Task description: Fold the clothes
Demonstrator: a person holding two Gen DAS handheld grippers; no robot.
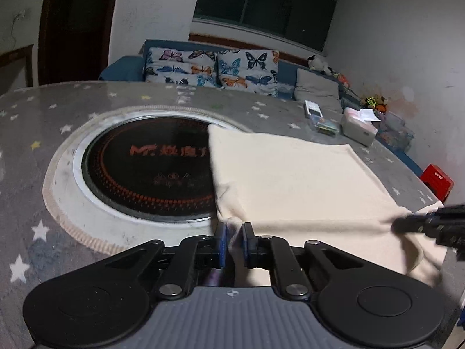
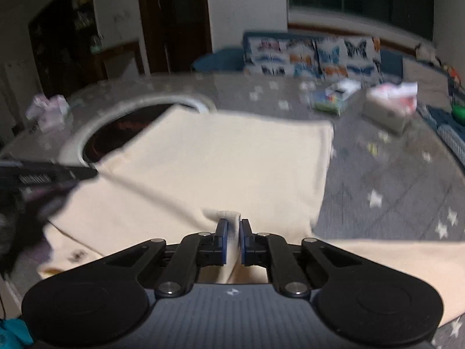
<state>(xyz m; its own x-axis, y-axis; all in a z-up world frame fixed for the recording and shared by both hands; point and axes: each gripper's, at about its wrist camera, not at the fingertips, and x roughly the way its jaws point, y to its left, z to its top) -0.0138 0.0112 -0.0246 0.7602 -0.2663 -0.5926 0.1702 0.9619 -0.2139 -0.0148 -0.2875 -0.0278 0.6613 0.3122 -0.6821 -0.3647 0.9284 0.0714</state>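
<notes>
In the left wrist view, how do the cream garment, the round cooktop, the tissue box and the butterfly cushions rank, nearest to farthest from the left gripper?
1. Garment: pinched in the left gripper.
2. Cooktop: ahead, left.
3. Tissue box: far right.
4. Cushions: behind the table.

Probably a home living room: a sofa [image 1: 284, 72] with butterfly cushions [image 1: 247, 69] behind a star-patterned table [image 1: 43, 122].

Left wrist view: sits low behind left hand-held gripper [image 1: 234, 234], close over tabletop [image 1: 58, 110], facing sofa [image 1: 209, 67] and window. Right wrist view: same low rearward seat behind right hand-held gripper [image 2: 232, 232], blurred, facing same way. Shared: cream garment [image 1: 290, 180], round cooktop inset [image 1: 151, 168], sofa; each sees other gripper at frame edge.
</notes>
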